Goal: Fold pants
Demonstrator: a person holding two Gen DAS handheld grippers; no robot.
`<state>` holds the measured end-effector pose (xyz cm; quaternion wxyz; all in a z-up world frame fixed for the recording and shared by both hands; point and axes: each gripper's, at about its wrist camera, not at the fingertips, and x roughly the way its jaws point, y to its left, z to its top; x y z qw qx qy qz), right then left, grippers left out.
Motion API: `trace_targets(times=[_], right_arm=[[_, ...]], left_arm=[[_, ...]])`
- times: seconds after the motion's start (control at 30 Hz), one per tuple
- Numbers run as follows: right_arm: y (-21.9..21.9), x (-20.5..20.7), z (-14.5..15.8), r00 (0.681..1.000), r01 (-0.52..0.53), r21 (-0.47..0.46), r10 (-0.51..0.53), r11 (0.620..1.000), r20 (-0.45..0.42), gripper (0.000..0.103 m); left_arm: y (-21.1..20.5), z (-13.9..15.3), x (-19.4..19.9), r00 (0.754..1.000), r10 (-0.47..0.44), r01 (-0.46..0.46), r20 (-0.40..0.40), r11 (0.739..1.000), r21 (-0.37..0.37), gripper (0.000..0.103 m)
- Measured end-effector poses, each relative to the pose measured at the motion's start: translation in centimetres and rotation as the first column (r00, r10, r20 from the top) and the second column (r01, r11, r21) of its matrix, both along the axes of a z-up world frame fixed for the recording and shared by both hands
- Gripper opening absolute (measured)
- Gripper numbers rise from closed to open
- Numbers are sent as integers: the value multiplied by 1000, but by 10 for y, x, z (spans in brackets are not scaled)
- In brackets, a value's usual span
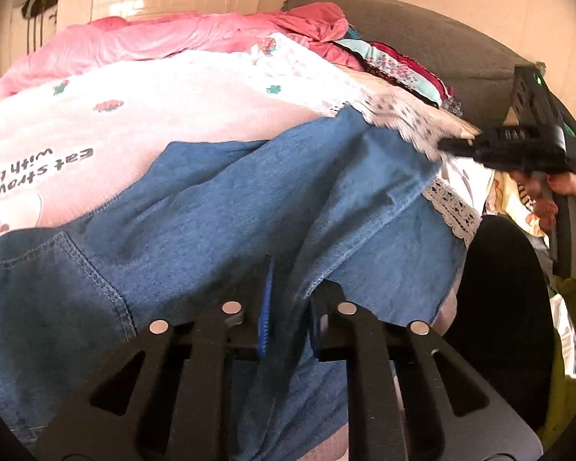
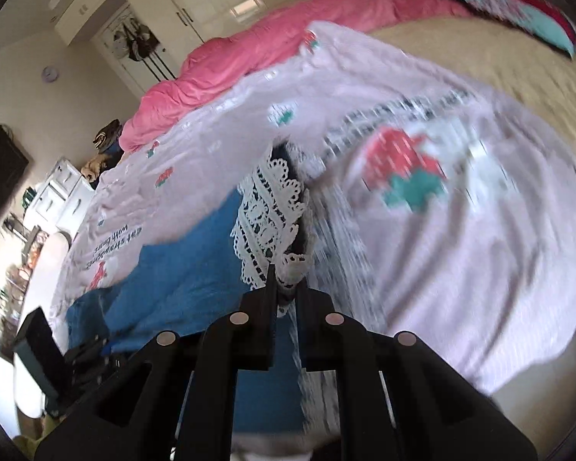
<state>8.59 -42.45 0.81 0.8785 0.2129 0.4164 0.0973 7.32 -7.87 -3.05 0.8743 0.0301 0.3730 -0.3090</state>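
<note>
Two hand-held grippers | left [image 1: 288,299] low, level, clenched on pants [image 1: 249,199] | right [image 2: 286,288] raised, grasping lace hem [image 2: 272,207] | over bed [image 2: 499,69]

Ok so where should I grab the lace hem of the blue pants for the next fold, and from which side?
Take the lace hem at its outer corner, coming in flat along the bed from the leg's open end. The denim pants lie spread on the pink blanket, so that trimmed edge is free to pinch. The right gripper is already shut on lace there; the left gripper pinches denim nearer the pocket.
</note>
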Motion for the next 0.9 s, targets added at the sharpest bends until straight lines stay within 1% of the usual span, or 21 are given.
trace_targets(times=[0.13, 0.2, 0.23, 0.27, 0.33, 0.37, 0.4, 0.43, 0.47, 0.53, 0.7, 0.77, 0.9], right_arm=[[-7, -17, -10, 999, 2, 10, -1, 1000, -35, 10], [-9, -23, -14, 999, -1, 28, 2, 1000, -43, 12], [-10, -24, -15, 999, -17, 46, 19, 999, -48, 17], [-10, -24, -16, 999, -18, 53, 21, 998, -50, 24], [-12, -25, -17, 999, -7, 81, 11, 997, -45, 33], [-14, -25, -18, 999, -2, 102, 6, 995, -39, 33], [-17, -25, -18, 999, 5, 102, -1, 995, -37, 33], [-18, -25, -18, 999, 5, 95, -2, 995, -38, 24], [-19, -27, -18, 999, 7, 85, -4, 996, -37, 12], [-21, -31, -17, 999, 0, 82, 4, 997, -40, 12], [-18, -50, -11, 998, -49, 15, 50, 999, -50, 12], [-17, -55, -15, 995, -69, -11, 68, 998, -70, 12], [-13, -56, -27, 992, -75, -49, 69, 996, -107, 12]], left_arm=[[-5, 2, -7, 999, -27, 26, 25, 999, 33, 8], [-7, 1, -8, 999, -38, 36, 29, 998, 54, 4], [-8, 1, -9, 999, -41, 40, 27, 997, 59, 4], [-8, 0, -9, 999, -44, 43, 23, 997, 61, 2], [-9, 0, -9, 998, -52, 50, 19, 997, 63, 1], [-9, 1, -9, 998, -53, 52, 21, 997, 64, 0], [-8, 2, -10, 998, -56, 54, 24, 997, 61, 0], [-7, 2, -12, 998, -59, 58, 25, 997, 57, 0], [-6, 4, -14, 998, -62, 61, 26, 997, 54, 0], [-3, 8, -18, 997, -69, 68, 30, 997, 41, 0], [2, 16, -35, 994, -97, 95, 50, 995, 41, 0], [2, 15, -42, 992, -110, 106, 60, 993, 56, 0], [-4, 4, -46, 991, -129, 125, 35, 987, 105, 0]])
